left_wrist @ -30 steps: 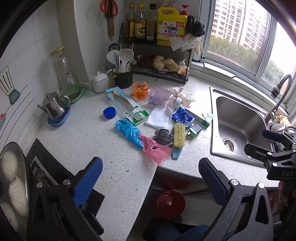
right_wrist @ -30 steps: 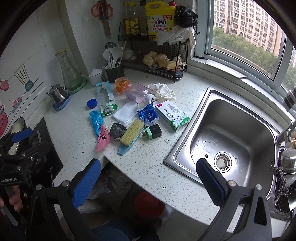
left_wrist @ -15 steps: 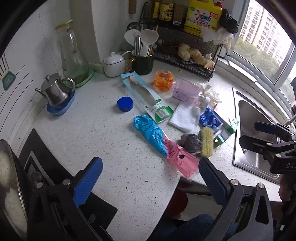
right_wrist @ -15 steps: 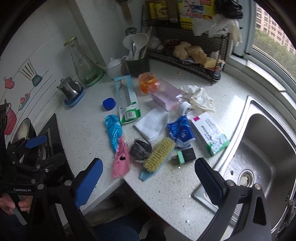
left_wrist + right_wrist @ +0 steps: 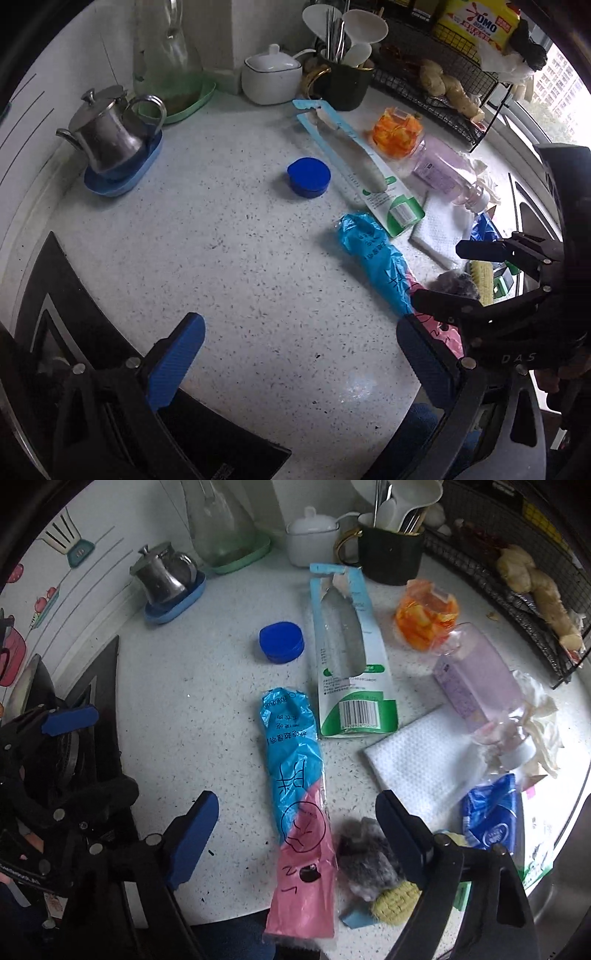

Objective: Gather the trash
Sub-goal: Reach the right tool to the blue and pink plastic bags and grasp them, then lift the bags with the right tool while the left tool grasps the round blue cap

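Free: bare countertop [image 5: 221, 258] left of the blue-pink bag [image 5: 295, 775], up to the blue cap [image 5: 281, 647]. Obstructions: kettle [image 5: 107, 140] far left; carton [image 5: 349, 661], cloth [image 5: 421, 760], bottle [image 5: 476, 679], brush [image 5: 393, 901] crowded right.

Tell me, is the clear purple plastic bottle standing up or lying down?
Lying down. The clear purple plastic bottle rests on its side on the speckled white countertop, its white cap end beside the crumpled white tissue.

Soft daylight from window [image 5: 554, 74] — fisheye bending, dark corners, slight motion blur.
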`<action>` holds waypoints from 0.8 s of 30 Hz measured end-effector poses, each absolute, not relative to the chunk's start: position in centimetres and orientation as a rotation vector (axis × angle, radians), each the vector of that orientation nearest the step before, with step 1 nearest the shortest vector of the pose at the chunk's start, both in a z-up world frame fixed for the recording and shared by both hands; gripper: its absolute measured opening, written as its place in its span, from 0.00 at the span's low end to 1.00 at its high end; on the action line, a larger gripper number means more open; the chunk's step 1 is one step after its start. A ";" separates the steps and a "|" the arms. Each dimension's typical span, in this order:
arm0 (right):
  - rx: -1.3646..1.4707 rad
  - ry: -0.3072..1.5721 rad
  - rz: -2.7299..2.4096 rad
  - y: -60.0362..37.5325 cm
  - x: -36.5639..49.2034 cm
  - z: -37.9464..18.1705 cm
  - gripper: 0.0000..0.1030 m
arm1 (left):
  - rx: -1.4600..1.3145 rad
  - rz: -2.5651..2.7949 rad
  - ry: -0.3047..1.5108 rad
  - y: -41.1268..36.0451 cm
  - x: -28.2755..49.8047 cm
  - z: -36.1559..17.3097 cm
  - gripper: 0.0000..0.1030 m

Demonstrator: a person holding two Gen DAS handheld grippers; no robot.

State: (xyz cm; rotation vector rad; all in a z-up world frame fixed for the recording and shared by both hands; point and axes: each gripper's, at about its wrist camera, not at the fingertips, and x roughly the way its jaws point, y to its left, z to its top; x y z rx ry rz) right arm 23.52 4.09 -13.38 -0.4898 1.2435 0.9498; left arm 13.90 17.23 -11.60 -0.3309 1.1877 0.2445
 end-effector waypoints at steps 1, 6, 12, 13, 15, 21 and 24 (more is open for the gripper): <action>-0.499 1.249 0.946 4.4 23.6 -13.8 0.81 | -0.331 0.245 1.195 17.4 14.0 -11.9 1.00; -0.524 1.315 0.926 5.0 24.4 -15.8 0.69 | -0.375 0.254 1.197 18.5 14.3 -13.4 1.00; -0.607 1.306 0.908 5.5 24.2 -17.0 0.54 | -0.389 0.259 1.213 18.9 13.8 -14.5 1.00; -0.624 1.295 0.910 5.5 24.1 -16.9 0.51 | -0.387 0.261 1.213 18.8 13.7 -14.5 1.00; -0.627 1.287 0.921 5.5 23.7 -16.9 0.41 | -0.388 0.253 1.207 18.8 13.4 -14.6 1.00; -0.610 1.259 0.918 4.9 23.3 -16.9 0.18 | -0.361 0.246 1.209 18.4 13.1 -14.4 1.00; -0.561 1.296 0.925 3.5 23.6 -16.1 0.12 | -0.361 0.244 1.195 18.2 13.2 -13.9 1.00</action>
